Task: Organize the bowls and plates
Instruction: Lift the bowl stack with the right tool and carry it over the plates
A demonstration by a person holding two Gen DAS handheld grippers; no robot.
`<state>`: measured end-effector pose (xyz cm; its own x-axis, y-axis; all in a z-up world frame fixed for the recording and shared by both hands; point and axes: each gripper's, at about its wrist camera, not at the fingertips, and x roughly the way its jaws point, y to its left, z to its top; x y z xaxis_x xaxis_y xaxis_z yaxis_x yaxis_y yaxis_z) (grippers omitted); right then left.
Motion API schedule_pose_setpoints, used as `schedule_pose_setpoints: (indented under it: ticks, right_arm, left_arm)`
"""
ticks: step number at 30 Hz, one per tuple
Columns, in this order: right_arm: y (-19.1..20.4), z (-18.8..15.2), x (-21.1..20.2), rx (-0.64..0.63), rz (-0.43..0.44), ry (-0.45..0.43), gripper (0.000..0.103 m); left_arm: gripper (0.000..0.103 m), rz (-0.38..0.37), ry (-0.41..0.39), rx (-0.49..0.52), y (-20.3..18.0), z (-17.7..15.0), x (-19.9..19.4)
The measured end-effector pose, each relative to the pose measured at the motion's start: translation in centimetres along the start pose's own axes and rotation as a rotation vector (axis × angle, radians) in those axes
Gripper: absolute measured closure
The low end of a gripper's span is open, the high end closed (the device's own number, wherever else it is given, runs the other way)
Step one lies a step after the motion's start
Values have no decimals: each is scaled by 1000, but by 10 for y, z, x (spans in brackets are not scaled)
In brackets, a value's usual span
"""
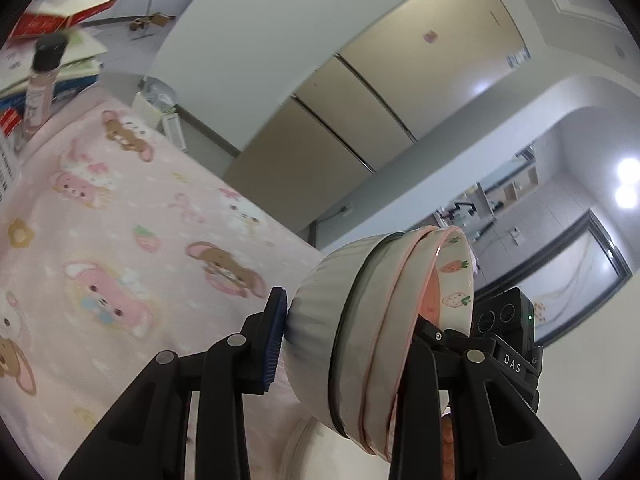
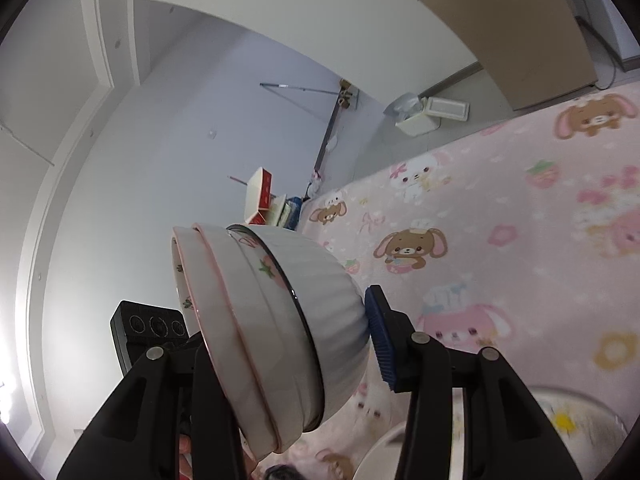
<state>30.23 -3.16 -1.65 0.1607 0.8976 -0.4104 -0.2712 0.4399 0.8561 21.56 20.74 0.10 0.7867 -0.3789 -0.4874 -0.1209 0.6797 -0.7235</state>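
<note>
Clearly both grippers grip the same stack of nested bowls, tipped on its side and lifted above the pink cartoon-print blanket (image 1: 120,208).

From the left wrist view, the left gripper (image 1: 352,344) has its jaws clamped across the stack of bowls (image 1: 360,320): the blue ribbed pad (image 1: 274,340) presses the base of the outer white fluted bowl (image 1: 320,312), and the opposite finger is tucked inside the mouth of the innermost strawberry-print bowl (image 1: 452,280). A pink-rimmed bowl sits between those two. Beyond the stack's open mouth, the black body of the right gripper (image 1: 508,328) is visible, just beside the rim. Below the jaws, the pale edge of a plate (image 1: 304,448) lies on the blanket. Far ahead of the jaws to the left stand a small black-capped bottle (image 1: 42,80) and a pile of boxes (image 1: 60,20).

From the right wrist view, the right gripper's jaws are likewise clamped on the stack, its blue pad (image 2: 382,340) against the fluted bowl's base and the other finger hidden inside the bowls. The left gripper's black body shows beyond the open mouth. Below the jaws to the right, a plate with a yellow mark (image 2: 580,420) rests on the blanket, with another pale plate's edge just beside it.
</note>
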Motion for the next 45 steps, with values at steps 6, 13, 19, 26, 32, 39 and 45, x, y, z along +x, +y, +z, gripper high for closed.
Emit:
schedule_pose_setpoints:
  ticks: [6,13,19,26,32,39,45]
  right_arm:
    - [5,-13,-51,10,-18,-43,60]
    - [-4,-35,-103,42,-31,-78,60]
    - [-21,-58,-110,86,-19,-58,60]
    - [-42,-81,-96,122,-30,3,58]
    - [-60,-96,-81,159,-40,83,57]
    - [-57,-98,-73,119,-93,159,54]
    - [-54,-97,-64,70,-144,202,53]
  left_arm:
    - [68,-34,34,83,-51,-16,-1]
    - [68,-52,97,179,-96,-47,0]
    - [68,3,133,204,-103,-72,-4]
    - [68,49,163,215,-80,-96,1]
    - [68,101,172,264,-72,-113,8]
    - [68,93,194,285,-73,-116,11]
    - [68,89,222,267,-63,-117,16]
